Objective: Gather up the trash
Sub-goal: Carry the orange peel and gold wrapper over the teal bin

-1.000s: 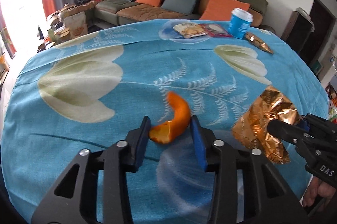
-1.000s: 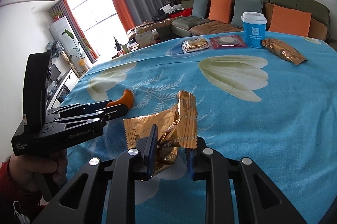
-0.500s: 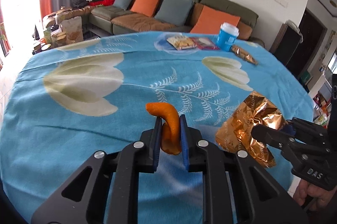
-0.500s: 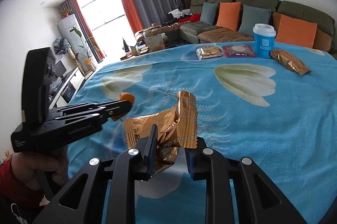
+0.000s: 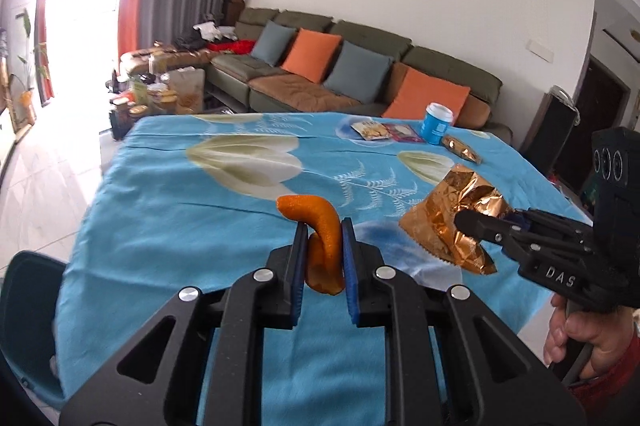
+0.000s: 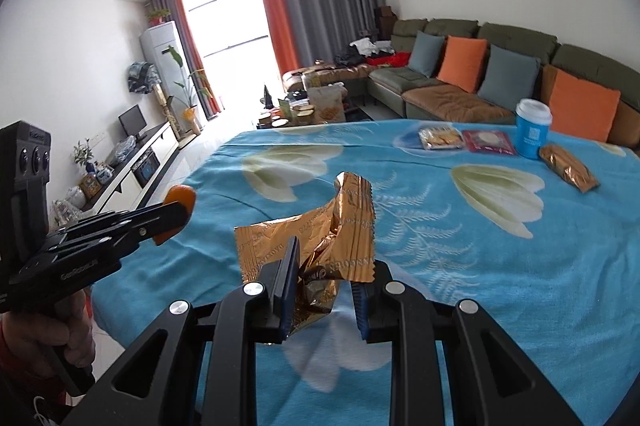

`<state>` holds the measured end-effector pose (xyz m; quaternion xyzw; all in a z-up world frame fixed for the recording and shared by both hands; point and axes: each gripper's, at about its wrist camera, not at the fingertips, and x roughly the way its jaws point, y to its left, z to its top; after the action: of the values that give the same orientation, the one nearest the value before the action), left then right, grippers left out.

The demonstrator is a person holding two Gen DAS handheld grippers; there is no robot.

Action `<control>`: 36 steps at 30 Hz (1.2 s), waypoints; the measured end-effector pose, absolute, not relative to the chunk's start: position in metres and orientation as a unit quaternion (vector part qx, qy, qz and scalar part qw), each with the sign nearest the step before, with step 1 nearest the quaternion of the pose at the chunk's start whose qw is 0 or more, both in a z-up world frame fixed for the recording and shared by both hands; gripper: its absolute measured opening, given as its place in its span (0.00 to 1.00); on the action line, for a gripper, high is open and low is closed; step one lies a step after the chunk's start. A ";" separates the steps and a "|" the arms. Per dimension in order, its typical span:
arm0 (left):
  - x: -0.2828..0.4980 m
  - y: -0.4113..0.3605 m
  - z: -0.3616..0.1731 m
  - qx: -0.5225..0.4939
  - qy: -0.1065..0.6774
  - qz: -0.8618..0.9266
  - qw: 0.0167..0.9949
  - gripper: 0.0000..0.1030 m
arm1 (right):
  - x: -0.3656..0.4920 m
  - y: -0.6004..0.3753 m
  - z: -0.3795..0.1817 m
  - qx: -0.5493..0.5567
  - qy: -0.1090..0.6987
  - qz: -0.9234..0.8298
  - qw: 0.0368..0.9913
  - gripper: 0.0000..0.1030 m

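Observation:
My left gripper (image 5: 324,238) is shut on a curled orange peel (image 5: 320,230) and holds it in the air above the blue flowered tablecloth (image 5: 200,218). My right gripper (image 6: 326,266) is shut on a crumpled gold foil wrapper (image 6: 340,226), also lifted off the cloth. In the left wrist view the wrapper (image 5: 448,222) hangs from the right gripper (image 5: 476,222) at the right. In the right wrist view the peel (image 6: 180,195) sticks out of the left gripper (image 6: 172,222) at the left.
At the table's far edge stand a blue paper cup (image 6: 532,129), a gold snack packet (image 6: 568,167), a cracker packet (image 6: 440,137) and a red packet (image 6: 488,141). A dark teal bin rim (image 5: 28,326) shows low left of the table. A sofa (image 5: 340,77) lies beyond.
My left gripper closed on the orange peel and lifted it off the cloth. Both grippers rose and pulled back from the table, the right one still holding the wrapper.

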<state>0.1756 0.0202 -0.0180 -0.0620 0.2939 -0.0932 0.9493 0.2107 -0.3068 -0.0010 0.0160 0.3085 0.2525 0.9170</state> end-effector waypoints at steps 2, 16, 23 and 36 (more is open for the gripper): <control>0.160 0.026 -0.014 -0.060 0.283 -0.087 0.953 0.16 | 0.205 -0.302 0.002 0.012 0.304 0.258 0.917 0.21; 0.074 0.064 0.018 -0.057 0.210 -0.020 0.976 0.16 | 0.168 -0.244 0.029 -0.031 0.257 0.338 0.905 0.21; 0.032 0.090 0.030 -0.063 0.186 0.038 0.980 0.16 | 0.160 -0.208 0.042 -0.048 0.239 0.384 0.891 0.21; -0.019 0.155 0.028 -0.089 0.184 0.145 0.968 0.16 | 0.159 -0.129 0.053 -0.089 0.217 0.458 0.857 0.22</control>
<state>-0.0188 0.1546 0.0278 -0.0890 0.1842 0.1453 0.9680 0.1592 -0.1288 0.0528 -0.0887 0.2166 0.4582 0.8575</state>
